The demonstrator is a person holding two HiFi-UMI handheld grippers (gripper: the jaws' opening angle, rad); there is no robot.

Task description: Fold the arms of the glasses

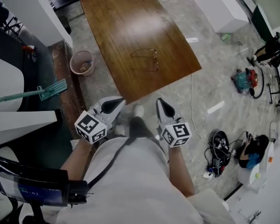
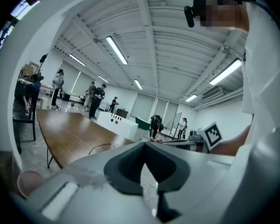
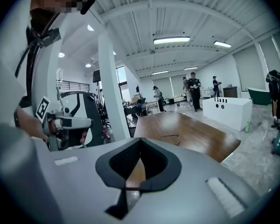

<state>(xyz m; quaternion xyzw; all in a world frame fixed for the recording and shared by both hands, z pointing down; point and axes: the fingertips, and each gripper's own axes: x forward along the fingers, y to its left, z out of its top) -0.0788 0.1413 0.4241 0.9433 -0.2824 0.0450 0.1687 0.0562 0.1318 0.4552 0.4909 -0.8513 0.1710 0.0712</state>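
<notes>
Thin wire-framed glasses (image 1: 145,59) lie with arms unfolded near the front edge of the brown wooden table (image 1: 126,17). Both grippers hang close to the person's body, short of the table and well apart from the glasses. My left gripper (image 1: 117,102) is shut and holds nothing; in the left gripper view its tips (image 2: 144,143) meet, with the glasses (image 2: 101,147) ahead to the left. My right gripper (image 1: 160,102) is also shut and holds nothing; in the right gripper view its tips (image 3: 140,140) touch, and the glasses (image 3: 171,138) lie beyond on the table (image 3: 196,134).
A pink bin (image 1: 82,62) stands on the floor left of the table. A green mop (image 1: 42,93) lies farther left. A white cabinet (image 1: 214,6) stands at the back right. Cables and tools (image 1: 221,150) litter the floor on the right. Several people stand in the distance (image 2: 97,99).
</notes>
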